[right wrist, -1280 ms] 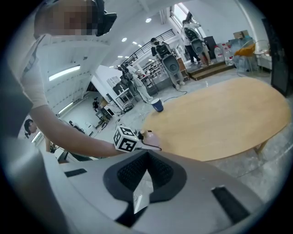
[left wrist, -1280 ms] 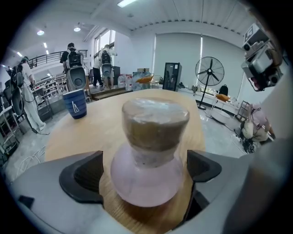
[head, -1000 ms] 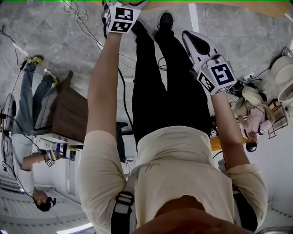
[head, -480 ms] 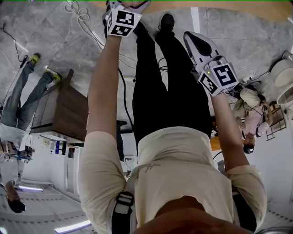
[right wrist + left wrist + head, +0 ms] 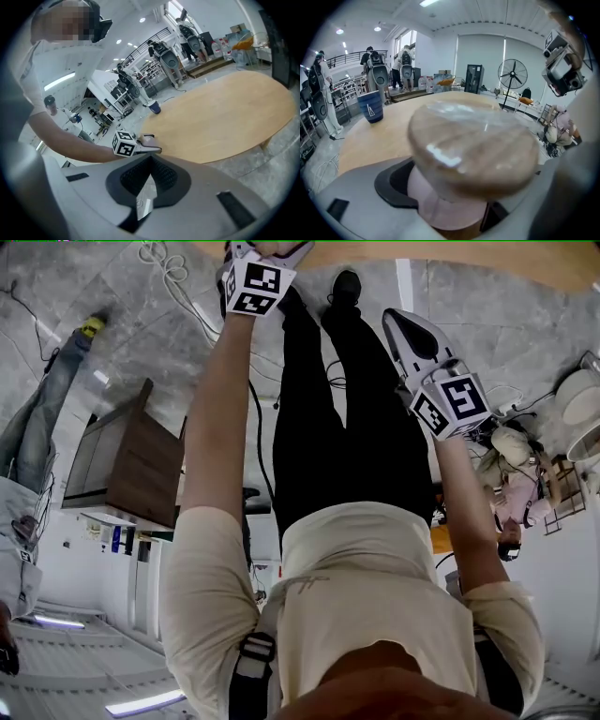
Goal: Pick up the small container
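- At the near edge of the light wooden round table (image 5: 225,122), the left gripper (image 5: 468,197) has just been closing its jaws round the small clear container with a wooden lid (image 5: 473,145), so the grab looks basically made and the lift is next.
- The jaws stand fairly wide, and the pads seem to be pressing the container's sides.
- Right gripper (image 5: 149,183): jaws together and empty, hanging off the table's edge.

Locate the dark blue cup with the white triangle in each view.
Head view: not in it.
Left gripper view: dark blue cup upper left, on the light wooden table.
Right gripper view: cup, small, centre, at the table's edge.
Shared landmark: that table, at the head view's top edge.
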